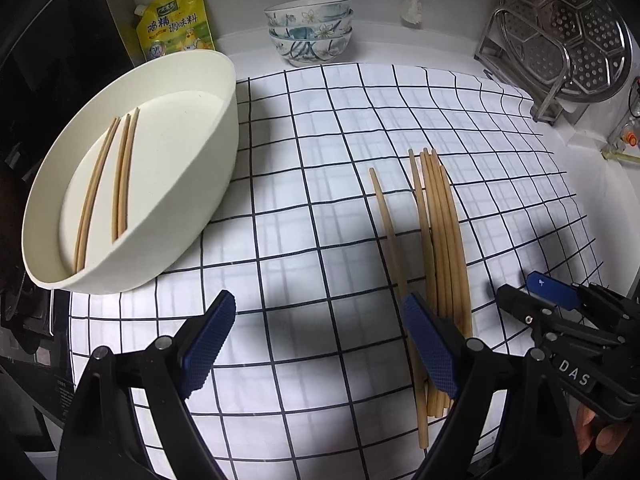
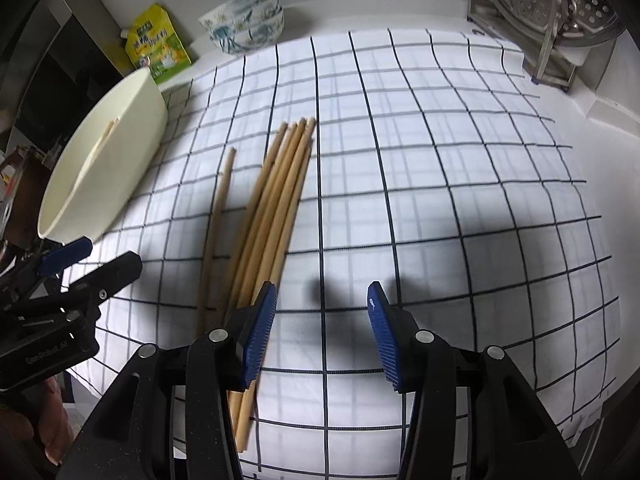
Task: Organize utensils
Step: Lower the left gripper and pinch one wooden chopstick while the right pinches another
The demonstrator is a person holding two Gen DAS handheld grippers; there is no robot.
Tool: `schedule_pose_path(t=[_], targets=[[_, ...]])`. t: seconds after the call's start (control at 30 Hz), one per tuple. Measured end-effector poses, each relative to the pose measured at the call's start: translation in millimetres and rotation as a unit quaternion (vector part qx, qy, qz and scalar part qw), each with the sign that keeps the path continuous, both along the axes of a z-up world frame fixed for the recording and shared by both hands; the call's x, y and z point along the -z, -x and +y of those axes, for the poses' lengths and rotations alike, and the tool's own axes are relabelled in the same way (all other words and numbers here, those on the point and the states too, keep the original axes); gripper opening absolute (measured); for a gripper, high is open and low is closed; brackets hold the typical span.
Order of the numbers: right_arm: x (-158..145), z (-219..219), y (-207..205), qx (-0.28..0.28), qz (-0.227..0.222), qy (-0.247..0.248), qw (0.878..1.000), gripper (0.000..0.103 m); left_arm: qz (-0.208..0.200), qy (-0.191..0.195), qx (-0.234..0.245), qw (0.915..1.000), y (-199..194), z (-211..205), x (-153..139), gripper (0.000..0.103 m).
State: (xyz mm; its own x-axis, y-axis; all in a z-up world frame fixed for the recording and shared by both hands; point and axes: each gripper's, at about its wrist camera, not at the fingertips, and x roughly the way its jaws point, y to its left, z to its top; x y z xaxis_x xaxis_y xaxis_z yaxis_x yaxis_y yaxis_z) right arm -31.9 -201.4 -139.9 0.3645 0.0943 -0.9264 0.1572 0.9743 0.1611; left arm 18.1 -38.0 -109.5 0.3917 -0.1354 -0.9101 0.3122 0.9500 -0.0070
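Several wooden chopsticks [image 1: 442,236] lie in a loose bundle on a checked cloth [image 1: 320,184], with one chopstick [image 1: 386,220] a little apart to the left. They also show in the right wrist view [image 2: 276,200]. A cream oval basin [image 1: 208,184] at the left holds several chopsticks [image 1: 108,184]. My left gripper [image 1: 320,344] is open and empty, its right finger over the bundle's near end. My right gripper [image 2: 322,328] is open and empty, just right of the bundle; it shows in the left wrist view [image 1: 532,300] at the right.
A stack of patterned bowls [image 1: 309,30] and a yellow seasoning pouch [image 1: 174,24] stand at the back. A metal rack with a perforated steamer plate [image 1: 568,32] stands at the back right. A dark stove [image 1: 48,80] lies left of the basin.
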Motion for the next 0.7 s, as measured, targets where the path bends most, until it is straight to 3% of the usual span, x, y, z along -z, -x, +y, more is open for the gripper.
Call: schedule_pose_path(t=[0.7], targets=[[14,24,-8,-0.026,0.007,0.025,0.999,0.046,0.006,-0.006,-0.004,1.0,-4,5,18,0.084]])
